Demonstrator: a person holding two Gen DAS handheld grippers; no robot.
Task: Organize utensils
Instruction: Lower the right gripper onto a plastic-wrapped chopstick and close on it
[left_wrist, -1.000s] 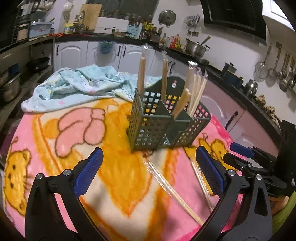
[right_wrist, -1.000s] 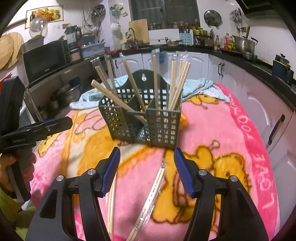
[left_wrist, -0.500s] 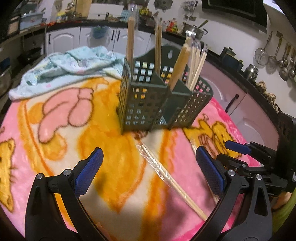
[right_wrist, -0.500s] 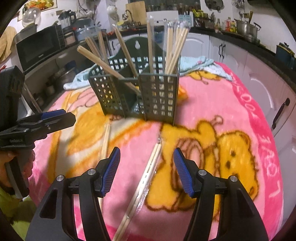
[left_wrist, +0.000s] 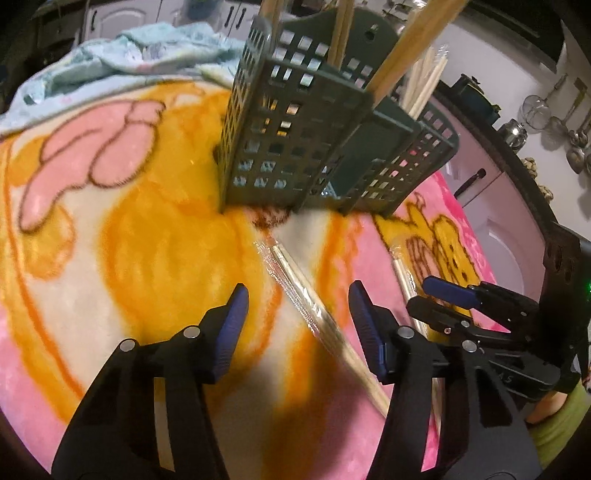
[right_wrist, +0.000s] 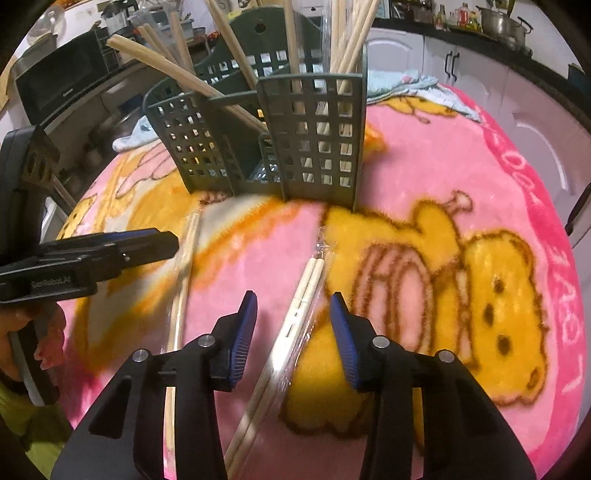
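Observation:
A dark green slotted utensil holder (left_wrist: 295, 147) (right_wrist: 310, 140) stands on the pink cartoon blanket with several chopsticks upright in it. One plastic-wrapped chopstick pair (left_wrist: 306, 295) lies slantwise between the fingers of my left gripper (left_wrist: 300, 319). Its jaws are closing, and the pads stand apart from the pair. A second wrapped pair (right_wrist: 306, 288) lies between the fingers of my right gripper (right_wrist: 293, 326), whose jaws are also closing without touching it. Each gripper shows in the other's view: the right one (left_wrist: 454, 299) and the left one (right_wrist: 110, 251).
The pink blanket (right_wrist: 461, 155) covers the round table. A light blue cloth (left_wrist: 122, 55) is bunched behind the holder. A person's hand (right_wrist: 22, 332) holds the left gripper. Kitchen cabinets and counters ring the table, with a microwave (right_wrist: 55, 85) at the left.
Both grippers have sunk toward the blanket and tilted down. Both pairs of jaws have narrowed, and each now straddles a wrapped chopstick pair. The holder looms larger.

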